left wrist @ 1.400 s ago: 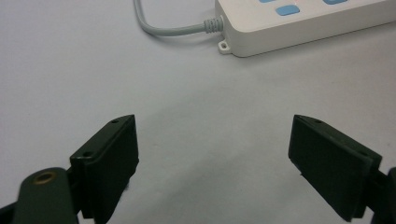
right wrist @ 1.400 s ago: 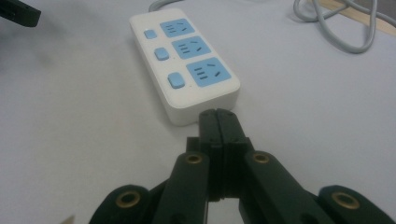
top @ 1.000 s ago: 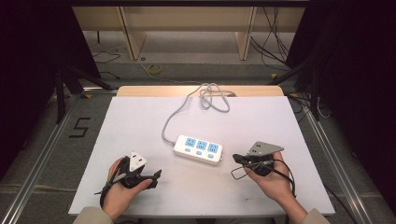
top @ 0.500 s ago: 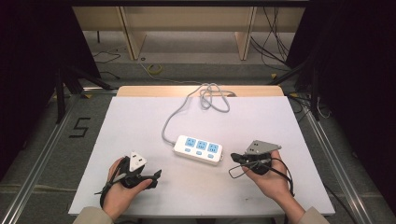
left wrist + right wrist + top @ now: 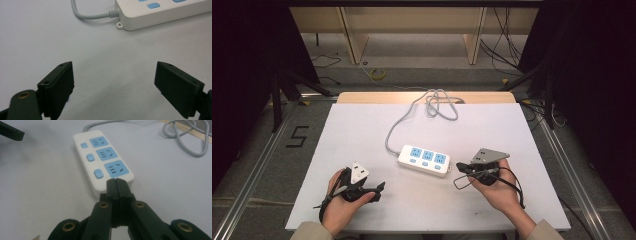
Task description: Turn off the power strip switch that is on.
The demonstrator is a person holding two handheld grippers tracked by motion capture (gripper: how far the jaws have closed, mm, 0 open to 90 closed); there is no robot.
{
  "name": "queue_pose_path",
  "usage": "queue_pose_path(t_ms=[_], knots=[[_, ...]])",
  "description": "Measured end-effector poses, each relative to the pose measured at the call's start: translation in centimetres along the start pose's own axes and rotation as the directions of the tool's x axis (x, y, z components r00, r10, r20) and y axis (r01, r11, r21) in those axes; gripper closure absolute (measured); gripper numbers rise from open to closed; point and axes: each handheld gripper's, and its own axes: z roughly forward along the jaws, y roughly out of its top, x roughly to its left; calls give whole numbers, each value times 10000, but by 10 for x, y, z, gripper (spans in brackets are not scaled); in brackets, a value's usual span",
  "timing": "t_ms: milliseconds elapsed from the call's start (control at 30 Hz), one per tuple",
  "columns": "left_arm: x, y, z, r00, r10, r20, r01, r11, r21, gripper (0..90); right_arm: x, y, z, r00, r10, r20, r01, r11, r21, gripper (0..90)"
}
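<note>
your left gripper: jaws spread wide, lower left | your right gripper: jaws pressed together, empty | white plastic power strip with blue sockets: frame centre, just beside right gripper

Power strip: white body w/ light-blue sockets & switches, grey cord. Desk: plain white top, tan wood far edge. Both grippers' fingers: matte black, brass-coloured rivets.
</note>
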Motion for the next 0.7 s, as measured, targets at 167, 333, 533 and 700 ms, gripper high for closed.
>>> queue_pose_path(t_ms=[167,333,533,700], knots=[[0,0,0,10000,-1,2,1,10000,6,159,1,2,2,10000,1,-41,-1,10000,9,900],[0,0,0,10000,10,0,-10,10000,12,159,1,4,4,10000,-14,-59,15,10000,50,900],[0,0,0,10000,17,-9,-17,10000,17,159,2,8,6,9999,-62,-81,62,10000,33,900],[-1,0,0,10000,31,6,-32,10000,18,159,2,11,9,9999,-96,-130,97,9999,50,900]])
